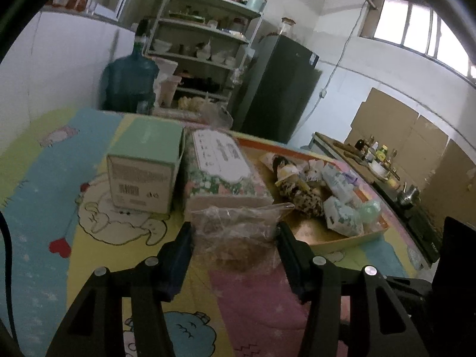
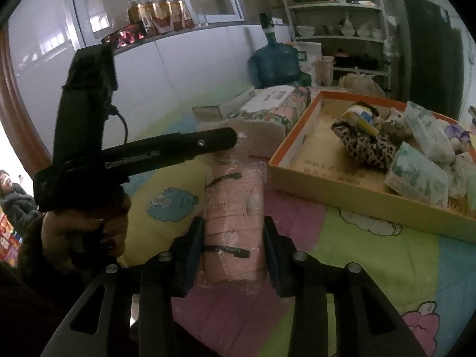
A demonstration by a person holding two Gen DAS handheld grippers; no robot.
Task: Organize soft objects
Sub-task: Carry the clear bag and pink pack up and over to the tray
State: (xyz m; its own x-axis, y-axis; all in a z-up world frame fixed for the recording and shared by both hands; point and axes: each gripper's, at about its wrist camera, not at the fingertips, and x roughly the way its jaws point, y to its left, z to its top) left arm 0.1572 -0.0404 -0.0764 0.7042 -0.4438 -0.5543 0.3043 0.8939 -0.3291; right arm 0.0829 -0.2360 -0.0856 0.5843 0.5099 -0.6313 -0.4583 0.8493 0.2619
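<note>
My left gripper has its jaws on both sides of a clear plastic bag with brown contents, on the colourful mat. My right gripper is shut on a pink pack of face masks in clear wrap, lying on the mat. The orange-rimmed cardboard tray at right holds a leopard-print soft item, tissue packs and other soft things. In the left wrist view the tray sits right of the bag. The left gripper's body shows in the right wrist view.
A mint-green box and a floral tissue box stand behind the bag. A blue water jug, shelves with dishes and a dark fridge stand beyond the table. A stove counter is at right.
</note>
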